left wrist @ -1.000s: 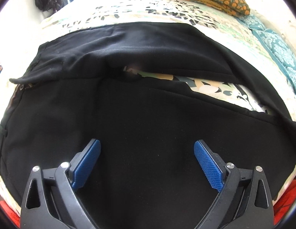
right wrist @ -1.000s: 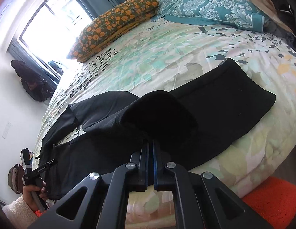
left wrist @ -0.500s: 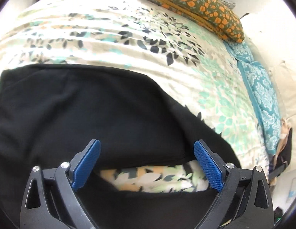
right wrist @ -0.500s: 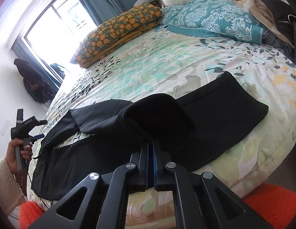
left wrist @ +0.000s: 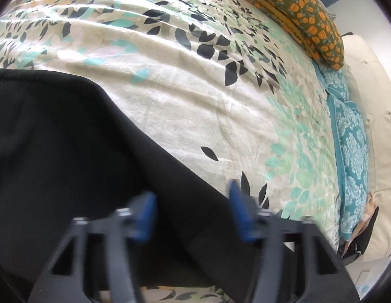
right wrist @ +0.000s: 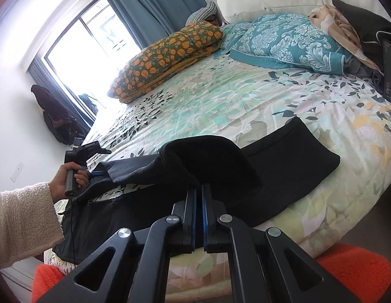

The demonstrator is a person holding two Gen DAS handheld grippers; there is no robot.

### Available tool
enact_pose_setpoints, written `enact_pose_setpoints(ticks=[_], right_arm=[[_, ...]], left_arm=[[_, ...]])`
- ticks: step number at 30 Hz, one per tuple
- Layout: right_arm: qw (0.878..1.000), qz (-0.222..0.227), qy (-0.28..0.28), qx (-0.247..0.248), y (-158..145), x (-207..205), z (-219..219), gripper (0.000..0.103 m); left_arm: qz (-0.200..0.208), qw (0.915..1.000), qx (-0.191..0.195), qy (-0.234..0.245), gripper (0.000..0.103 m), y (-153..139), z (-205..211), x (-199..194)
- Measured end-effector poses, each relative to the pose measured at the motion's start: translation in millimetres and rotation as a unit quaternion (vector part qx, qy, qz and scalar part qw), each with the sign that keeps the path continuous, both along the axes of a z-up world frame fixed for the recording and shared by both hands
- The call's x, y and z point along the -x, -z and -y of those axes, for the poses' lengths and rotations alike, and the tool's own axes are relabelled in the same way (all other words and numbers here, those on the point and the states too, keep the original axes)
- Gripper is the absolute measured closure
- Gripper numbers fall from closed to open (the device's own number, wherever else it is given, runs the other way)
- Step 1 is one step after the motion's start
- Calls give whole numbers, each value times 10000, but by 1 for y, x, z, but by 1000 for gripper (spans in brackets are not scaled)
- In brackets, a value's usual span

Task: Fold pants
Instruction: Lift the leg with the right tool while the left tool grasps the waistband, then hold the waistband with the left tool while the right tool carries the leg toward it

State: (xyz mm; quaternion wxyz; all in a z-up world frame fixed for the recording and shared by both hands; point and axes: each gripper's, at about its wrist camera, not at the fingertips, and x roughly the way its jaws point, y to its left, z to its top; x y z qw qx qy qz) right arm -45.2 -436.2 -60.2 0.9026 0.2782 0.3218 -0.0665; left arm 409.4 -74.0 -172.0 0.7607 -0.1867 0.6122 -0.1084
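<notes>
Black pants (right wrist: 283, 166) lie along the near edge of a bed with a floral cover (right wrist: 220, 93). My right gripper (right wrist: 199, 197) is shut on a fold of one pant leg (right wrist: 208, 156) and holds it raised above the other leg. My left gripper (left wrist: 191, 202) is half open, blurred, with blue pads (left wrist: 239, 209) astride the far edge of the pants (left wrist: 69, 151) near the waist end. It also shows in the right wrist view (right wrist: 94, 171), held by a hand at the upper pant leg's edge.
An orange patterned pillow (right wrist: 167, 58) and a teal pillow (right wrist: 288, 40) lie at the head of the bed. Clothes (right wrist: 346, 25) are piled by the headboard. An orange rug (right wrist: 354, 272) lies on the floor below the bed edge. A window (right wrist: 82, 50) is far left.
My left gripper has swung from over the waist area to the far edge of the pants and its jaws have narrowed. My right gripper stays shut on the raised fold.
</notes>
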Motion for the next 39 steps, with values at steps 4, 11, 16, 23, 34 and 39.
enact_pose_setpoints(ticks=[4, 11, 16, 23, 34, 39], right_arm=[[9999, -7, -149, 81, -13, -10, 19, 99], [9717, 1111, -621, 1992, -81, -49, 56, 99], [9650, -921, -1427, 1998, 1, -71, 72, 95], [9675, -2293, -845, 643, 45, -41, 120, 67], [9723, -2209, -189, -747, 89, -90, 97, 38], [9722, -2180, -510, -689, 92, -103, 84, 64]], left_arm=[[138, 9991, 364, -167, 100, -15, -13, 3], [1752, 9796, 979, -87, 100, -136, -65, 83], [1860, 9809, -124, 561, 100, -102, -83, 193], [1407, 9891, -256, 347, 100, -38, -95, 243], [1448, 9890, -132, 285, 100, -44, -94, 243], [1428, 9893, -162, 268, 100, -42, -92, 240]])
